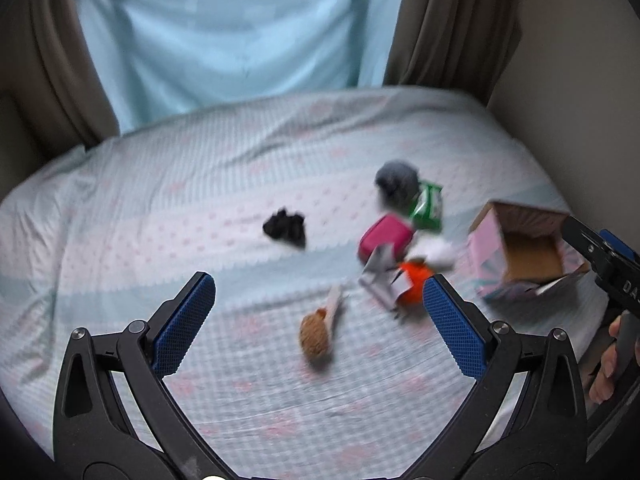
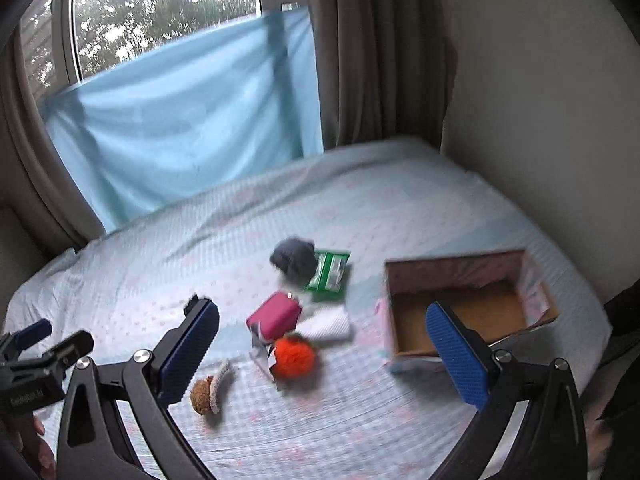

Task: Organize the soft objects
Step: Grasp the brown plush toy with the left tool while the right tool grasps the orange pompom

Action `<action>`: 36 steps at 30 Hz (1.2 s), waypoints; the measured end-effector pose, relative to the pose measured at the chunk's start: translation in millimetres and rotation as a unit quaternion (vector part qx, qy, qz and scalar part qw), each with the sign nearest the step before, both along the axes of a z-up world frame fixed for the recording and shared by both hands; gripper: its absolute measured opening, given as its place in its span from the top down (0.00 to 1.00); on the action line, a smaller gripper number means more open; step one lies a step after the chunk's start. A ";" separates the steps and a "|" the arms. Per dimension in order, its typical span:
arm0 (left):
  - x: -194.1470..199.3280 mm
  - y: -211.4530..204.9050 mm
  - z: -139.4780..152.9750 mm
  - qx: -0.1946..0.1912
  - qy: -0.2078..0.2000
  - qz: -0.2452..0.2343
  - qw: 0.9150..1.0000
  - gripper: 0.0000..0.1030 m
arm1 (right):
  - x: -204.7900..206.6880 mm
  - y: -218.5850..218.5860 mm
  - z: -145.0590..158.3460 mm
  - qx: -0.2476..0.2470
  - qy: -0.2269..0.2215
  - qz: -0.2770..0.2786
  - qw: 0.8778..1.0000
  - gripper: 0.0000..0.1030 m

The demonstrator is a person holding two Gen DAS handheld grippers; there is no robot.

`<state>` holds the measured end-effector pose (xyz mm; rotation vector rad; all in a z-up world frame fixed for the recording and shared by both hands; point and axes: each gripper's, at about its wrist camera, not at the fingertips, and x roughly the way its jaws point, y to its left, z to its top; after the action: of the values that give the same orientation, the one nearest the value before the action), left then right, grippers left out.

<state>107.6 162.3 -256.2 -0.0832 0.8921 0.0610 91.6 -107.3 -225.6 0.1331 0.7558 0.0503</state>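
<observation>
Soft objects lie on the bed point(image 1: 160, 184): a brown fuzzy toy point(image 1: 316, 336) point(image 2: 204, 394), an orange pompom point(image 1: 414, 286) point(image 2: 294, 356), a magenta pouch point(image 1: 384, 238) point(image 2: 274, 314), a grey bundle point(image 1: 396, 182) point(image 2: 294, 260), a green packet point(image 1: 428, 206) point(image 2: 328, 272), a black cloth point(image 1: 286, 228). An open pink cardboard box point(image 1: 528, 252) point(image 2: 464, 304) stands at the right. My left gripper point(image 1: 318, 312) is open and empty above the brown toy. My right gripper point(image 2: 322, 348) is open and empty above the pile.
Brown curtains point(image 2: 356, 52) and a light blue sheet point(image 2: 180, 128) hang behind the bed. A wall point(image 2: 540, 120) borders the bed on the right. A white folded cloth point(image 2: 332, 324) lies beside the pouch. The other gripper point(image 1: 608, 268) shows at the right edge.
</observation>
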 end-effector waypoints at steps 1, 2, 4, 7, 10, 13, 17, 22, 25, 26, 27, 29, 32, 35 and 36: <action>3.7 0.2 -17.9 -0.001 0.007 0.004 1.000 0.00 | 5.7 3.8 -13.9 0.002 0.007 0.001 1.000 0.00; 5.7 2.0 -30.3 -0.002 0.012 0.005 1.000 0.00 | 12.1 7.6 -32.9 0.004 0.017 0.002 1.000 0.00; 10.8 6.8 -61.1 -0.007 0.027 0.011 1.000 0.00 | 23.0 13.8 -63.0 0.003 0.032 0.004 0.999 0.00; 15.2 8.7 -104.7 -0.017 0.039 0.017 0.999 0.00 | 37.4 21.3 -103.8 -0.001 0.045 0.011 0.999 0.02; 20.8 4.5 -146.0 -0.016 0.054 0.019 0.998 0.01 | 50.8 29.8 -146.9 -0.018 0.056 0.031 0.998 0.06; 26.7 0.1 -181.8 -0.015 0.074 0.025 0.997 0.02 | 60.4 34.9 -177.0 -0.029 0.063 0.047 0.996 0.06; 31.9 -2.0 -214.0 -0.020 0.088 0.029 0.996 0.02 | 70.0 43.6 -210.7 -0.050 0.074 0.067 0.994 0.14; 38.2 -4.5 -243.8 -0.023 0.106 0.032 0.994 0.11 | 78.6 53.1 -237.9 -0.066 0.080 0.093 0.990 0.17; 42.0 -6.1 -250.6 -0.023 0.108 0.031 0.993 0.11 | 84.7 58.4 -243.0 -0.054 0.074 0.110 0.990 0.18; 43.8 -6.9 -252.2 -0.022 0.107 0.030 0.994 0.11 | 87.3 60.6 -243.8 -0.052 0.071 0.113 0.990 0.18; 44.6 -7.7 -253.0 -0.021 0.107 0.029 0.994 0.11 | 91.1 63.0 -245.0 -0.051 0.069 0.116 0.990 0.20; 47.5 -9.6 -256.8 -0.018 0.109 0.025 0.994 0.14 | 97.4 67.9 -249.0 -0.046 0.072 0.126 0.988 0.34; 51.2 -12.5 -264.5 -0.019 0.121 0.017 0.992 0.29 | 107.9 72.7 -257.0 -0.037 0.086 0.135 0.986 0.46; 53.6 -15.3 -266.0 -0.008 0.119 0.007 0.993 0.37 | 112.9 73.7 -261.3 -0.025 0.092 0.140 0.986 0.54; 54.1 -15.9 -265.8 -0.006 0.117 0.004 0.993 0.46 | 114.0 74.1 -262.3 -0.022 0.093 0.142 0.985 0.56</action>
<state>161.7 146.4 -522.0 -0.0921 1.1268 0.0745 205.6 -33.2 -487.9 -0.0130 0.9578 0.2968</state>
